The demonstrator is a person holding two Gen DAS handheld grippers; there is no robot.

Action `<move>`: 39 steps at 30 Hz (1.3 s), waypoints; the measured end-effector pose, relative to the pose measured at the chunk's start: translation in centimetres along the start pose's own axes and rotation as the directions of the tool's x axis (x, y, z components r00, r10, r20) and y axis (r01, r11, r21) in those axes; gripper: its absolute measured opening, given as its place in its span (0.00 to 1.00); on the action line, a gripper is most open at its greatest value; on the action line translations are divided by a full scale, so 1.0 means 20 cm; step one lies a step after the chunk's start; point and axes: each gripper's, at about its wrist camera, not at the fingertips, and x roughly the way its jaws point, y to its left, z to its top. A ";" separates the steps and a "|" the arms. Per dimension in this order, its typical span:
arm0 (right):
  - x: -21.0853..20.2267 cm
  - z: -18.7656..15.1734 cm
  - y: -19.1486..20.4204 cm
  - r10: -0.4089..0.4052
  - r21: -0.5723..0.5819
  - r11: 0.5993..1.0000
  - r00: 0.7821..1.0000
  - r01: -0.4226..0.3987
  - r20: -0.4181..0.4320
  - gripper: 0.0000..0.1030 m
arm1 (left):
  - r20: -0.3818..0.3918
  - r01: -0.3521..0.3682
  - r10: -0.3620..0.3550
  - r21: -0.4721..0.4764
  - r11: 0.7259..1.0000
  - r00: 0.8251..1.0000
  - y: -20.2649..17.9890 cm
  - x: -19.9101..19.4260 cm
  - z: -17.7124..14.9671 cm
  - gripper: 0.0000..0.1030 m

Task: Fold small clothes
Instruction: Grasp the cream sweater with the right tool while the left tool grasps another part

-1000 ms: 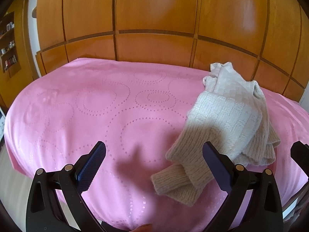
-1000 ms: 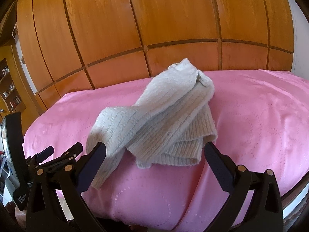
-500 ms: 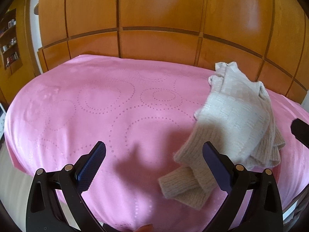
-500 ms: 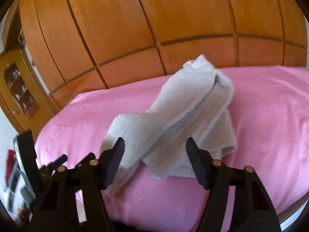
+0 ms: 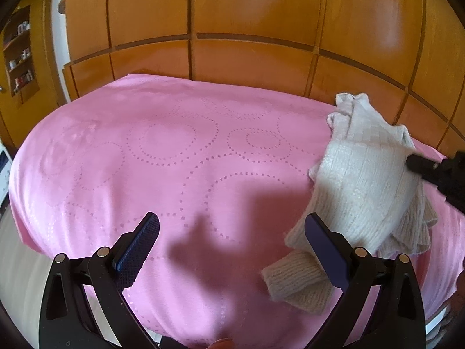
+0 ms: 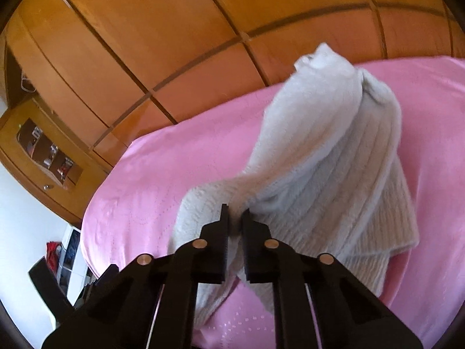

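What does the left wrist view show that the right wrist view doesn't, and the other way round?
Only the left wrist view shows the left tongs, open over bare pink bedspread, and the sweater's ribbed cuff by one finger. Only the right wrist view shows the right tongs shut on a fold of the cream knit sweater. Both show the sweater, the bedspread and the wooden wardrobe.

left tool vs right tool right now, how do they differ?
The left tool stands wide open; the right tool is shut on the knit garment, with a fold pinched between its tips. The left tool hovers over bare pink bedspread, its right finger overlapping the garment's near edge without gripping; the right tool is at the garment's middle. Both are black two-finger tools that point down at the bed.
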 end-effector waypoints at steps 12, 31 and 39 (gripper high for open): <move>-0.36 0.28 -0.17 -0.324 -0.149 0.917 0.907 0.371 0.268 0.05 | -0.014 0.090 -0.089 0.031 0.995 0.996 -0.05 0.01 0.00 0.96; -0.45 0.72 -1.13 -0.696 0.209 0.717 0.675 0.664 0.245 0.50 | -0.196 0.273 -0.231 0.220 0.937 0.953 -0.33 0.21 -0.04 0.32; -0.13 0.53 -0.86 -0.481 -0.087 0.861 0.858 0.501 0.181 0.89 | -0.117 0.354 -0.348 0.038 0.934 0.930 -0.11 0.19 0.28 0.07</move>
